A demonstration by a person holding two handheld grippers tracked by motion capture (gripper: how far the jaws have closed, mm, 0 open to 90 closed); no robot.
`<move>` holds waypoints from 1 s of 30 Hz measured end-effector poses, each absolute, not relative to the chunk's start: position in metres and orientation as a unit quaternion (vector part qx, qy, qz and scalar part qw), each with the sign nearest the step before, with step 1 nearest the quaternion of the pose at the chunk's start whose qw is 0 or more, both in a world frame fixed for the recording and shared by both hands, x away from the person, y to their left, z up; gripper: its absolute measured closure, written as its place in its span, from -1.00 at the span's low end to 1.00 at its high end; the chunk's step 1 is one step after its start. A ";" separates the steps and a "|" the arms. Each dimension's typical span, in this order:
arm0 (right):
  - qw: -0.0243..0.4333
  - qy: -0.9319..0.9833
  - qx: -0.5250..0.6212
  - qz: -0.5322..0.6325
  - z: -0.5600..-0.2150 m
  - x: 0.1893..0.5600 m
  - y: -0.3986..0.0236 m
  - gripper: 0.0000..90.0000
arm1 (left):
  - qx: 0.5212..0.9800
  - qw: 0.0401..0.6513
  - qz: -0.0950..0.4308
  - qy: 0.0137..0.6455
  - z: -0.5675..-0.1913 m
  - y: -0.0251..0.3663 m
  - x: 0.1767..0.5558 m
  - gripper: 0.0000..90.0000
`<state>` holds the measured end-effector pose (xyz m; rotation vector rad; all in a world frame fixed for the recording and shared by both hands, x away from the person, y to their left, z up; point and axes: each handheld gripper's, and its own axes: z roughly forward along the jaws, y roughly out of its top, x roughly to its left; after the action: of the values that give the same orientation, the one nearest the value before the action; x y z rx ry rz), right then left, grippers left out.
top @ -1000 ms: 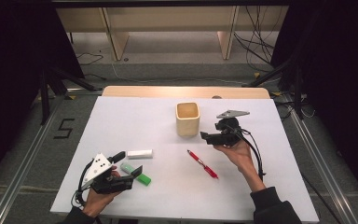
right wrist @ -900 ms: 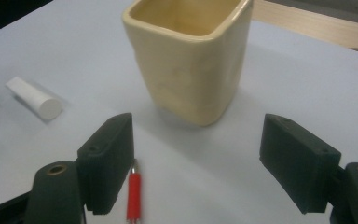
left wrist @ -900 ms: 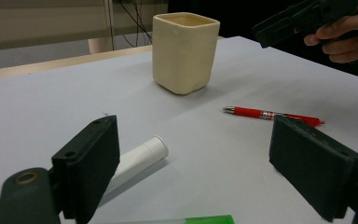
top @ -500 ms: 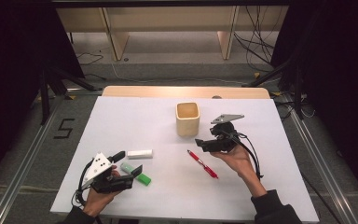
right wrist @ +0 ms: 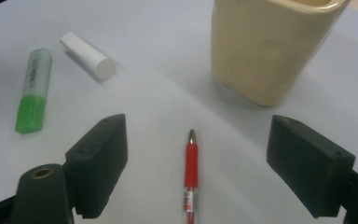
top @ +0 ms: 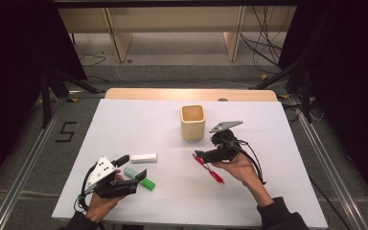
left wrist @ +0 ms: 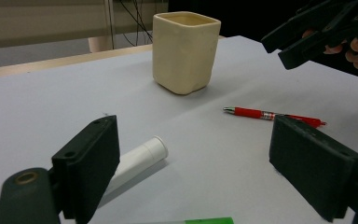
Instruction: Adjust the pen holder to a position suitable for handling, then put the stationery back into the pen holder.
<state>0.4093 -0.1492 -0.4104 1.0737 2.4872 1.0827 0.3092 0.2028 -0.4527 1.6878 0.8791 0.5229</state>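
Note:
A red pen (top: 209, 168) lies on the white table (top: 278, 201), right of centre. My right gripper (top: 200, 155) hovers open just above the pen's far tip; in the right gripper view the pen (right wrist: 191, 177) lies between the spread jaws (right wrist: 198, 140). A cream square cup (top: 193, 122) stands upright just behind. At the front left, my left gripper (top: 132, 167) is open and low, with a green highlighter (top: 141, 179) and a white cylinder (top: 143, 157) lying by its jaws. The left gripper view shows the cylinder (left wrist: 137, 161), cup (left wrist: 184, 51), pen (left wrist: 270, 115) and right gripper (left wrist: 284, 46).
A wooden strip (top: 191, 94) runs along the table's far edge. Beyond it are the floor, shelf legs and cables. Bare white surface lies between the two grippers and at the far left of the table.
My right gripper has moved left and down from beside the cup to just over the red pen. The left gripper and the objects have stayed in place.

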 end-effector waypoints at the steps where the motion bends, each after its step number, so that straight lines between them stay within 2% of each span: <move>1: 0.112 0.849 0.365 0.366 -0.411 0.409 -0.148 -0.53 | 0.713 0.551 0.221 0.372 -0.453 0.203 0.309 -0.65; 16: 0.100 0.872 0.360 0.315 -0.423 0.406 -0.141 -0.48 | 0.715 0.550 0.222 0.371 -0.453 0.203 0.309 -0.65; 19: 0.095 0.880 0.354 0.304 -0.426 0.407 -0.139 -0.35 | 0.715 0.550 0.222 0.370 -0.453 0.203 0.309 -0.65; 30: 0.087 0.885 0.360 0.282 -0.435 0.409 -0.139 -0.09 | 0.715 0.552 0.222 0.368 -0.453 0.203 0.309 -0.65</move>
<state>0.4094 -0.1388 -0.4348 1.0717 2.6359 0.8407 0.3085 0.2034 -0.4527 1.6917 0.8698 0.5246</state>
